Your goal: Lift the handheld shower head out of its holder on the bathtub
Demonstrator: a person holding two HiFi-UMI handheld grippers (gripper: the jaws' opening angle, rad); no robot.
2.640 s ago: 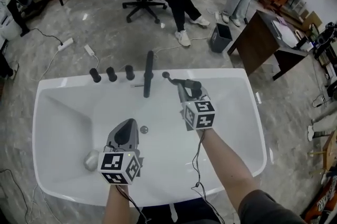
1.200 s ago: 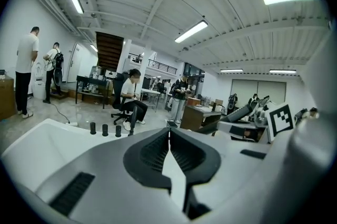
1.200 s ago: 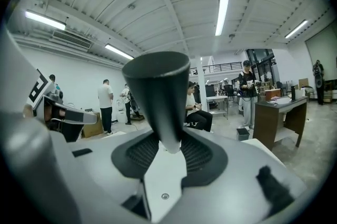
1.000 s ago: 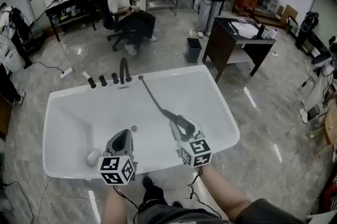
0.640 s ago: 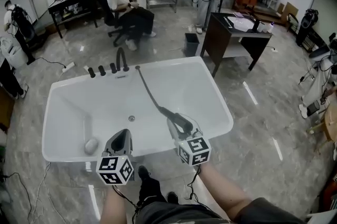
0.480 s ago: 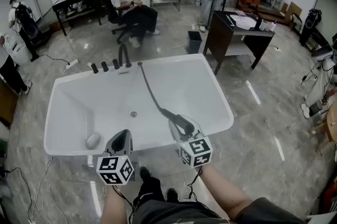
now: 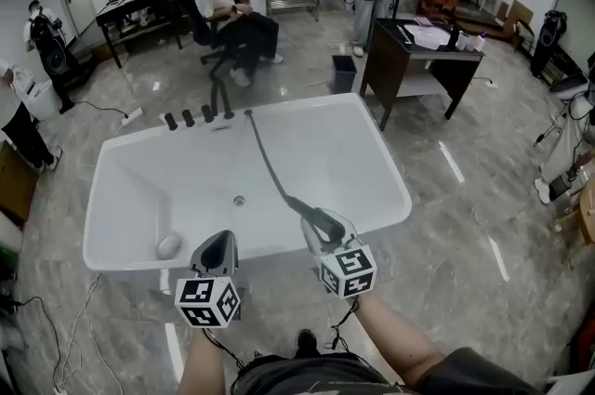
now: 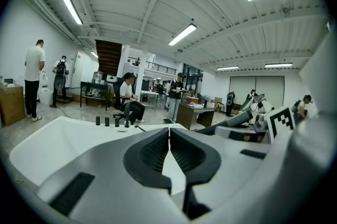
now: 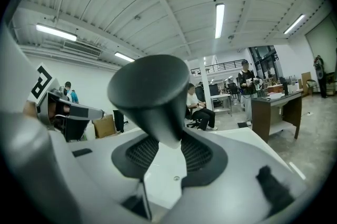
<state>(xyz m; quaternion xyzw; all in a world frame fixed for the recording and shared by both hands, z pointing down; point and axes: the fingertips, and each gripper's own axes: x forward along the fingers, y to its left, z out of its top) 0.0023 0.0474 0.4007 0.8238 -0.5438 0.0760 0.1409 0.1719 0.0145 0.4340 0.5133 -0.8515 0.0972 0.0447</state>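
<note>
Gripping shower head [image 9: 151, 92], right gripper [image 9: 166, 148]

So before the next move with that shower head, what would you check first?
1. Right tool clamped on shower head: ok.
2. Shower head out of holder: ok.
3. Hose runs over the tub without a kink: ok.
4. Spare slack in hose: cannot tell.
5. Left tool shut, empty: ok.
6. People well away from tub: ok.
</note>
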